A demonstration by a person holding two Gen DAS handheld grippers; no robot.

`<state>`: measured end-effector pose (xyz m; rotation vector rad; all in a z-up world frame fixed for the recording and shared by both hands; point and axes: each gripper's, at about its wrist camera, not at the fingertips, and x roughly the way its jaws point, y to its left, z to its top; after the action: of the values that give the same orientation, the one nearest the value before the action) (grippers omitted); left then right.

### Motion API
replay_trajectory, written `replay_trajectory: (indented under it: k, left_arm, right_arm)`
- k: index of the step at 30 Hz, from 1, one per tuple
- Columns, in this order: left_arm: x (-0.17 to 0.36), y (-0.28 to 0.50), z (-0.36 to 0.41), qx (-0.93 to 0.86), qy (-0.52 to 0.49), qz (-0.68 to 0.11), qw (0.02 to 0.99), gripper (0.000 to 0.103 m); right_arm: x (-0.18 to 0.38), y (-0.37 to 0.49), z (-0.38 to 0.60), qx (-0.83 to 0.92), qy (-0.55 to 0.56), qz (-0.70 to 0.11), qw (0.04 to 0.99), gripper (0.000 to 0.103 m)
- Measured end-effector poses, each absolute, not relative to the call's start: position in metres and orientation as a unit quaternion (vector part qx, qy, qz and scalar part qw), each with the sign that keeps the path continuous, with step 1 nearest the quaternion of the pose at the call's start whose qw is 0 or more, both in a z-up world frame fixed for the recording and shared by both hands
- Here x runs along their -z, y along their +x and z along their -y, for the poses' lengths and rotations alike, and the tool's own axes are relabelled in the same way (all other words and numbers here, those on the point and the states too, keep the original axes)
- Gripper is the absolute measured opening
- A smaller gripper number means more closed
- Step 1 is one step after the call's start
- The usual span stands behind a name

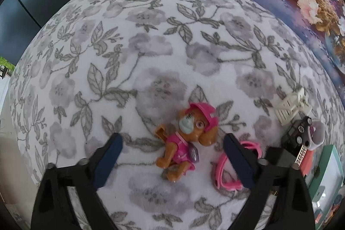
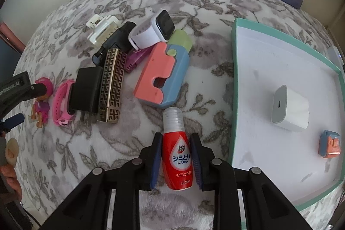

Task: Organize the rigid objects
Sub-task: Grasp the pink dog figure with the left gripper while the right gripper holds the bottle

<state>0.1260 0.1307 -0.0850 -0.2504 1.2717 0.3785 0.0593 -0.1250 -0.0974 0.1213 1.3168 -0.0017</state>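
Right gripper [image 2: 175, 162], lower centre, pinches red plastic bottle [image 2: 176, 156]; left gripper [image 1: 172, 162] spread around pup figurine [image 1: 185, 141]. Squeeze squarely before lifting.

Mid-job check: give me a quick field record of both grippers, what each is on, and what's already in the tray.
left gripper: jaws open, straddling the toy dog, not gripping it
right gripper: jaws closed on the red bottle
surface: floral blanket
tray: holds white charger and small orange-blue item
still outside tray: pink band, black adapter, patterned bar, smartwatch
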Motion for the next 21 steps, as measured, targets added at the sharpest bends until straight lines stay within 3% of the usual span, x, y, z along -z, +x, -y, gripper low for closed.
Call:
replay_trajectory:
  k: [7, 21]
  left_arm:
    - [0.092, 0.13, -0.127, -0.162, -0.109, -0.598, 0.777, 0.048]
    - [0.045, 0.121, -0.114, -0.135, -0.116, -0.552, 0.815, 0.048]
  right_arm:
    - [0.098, 0.06, 0.125, 0.001, 0.06, -0.611, 0.789, 0.028]
    - [0.087, 0.057, 0.133, -0.015, 0.109, -0.608, 0.786, 0.028]
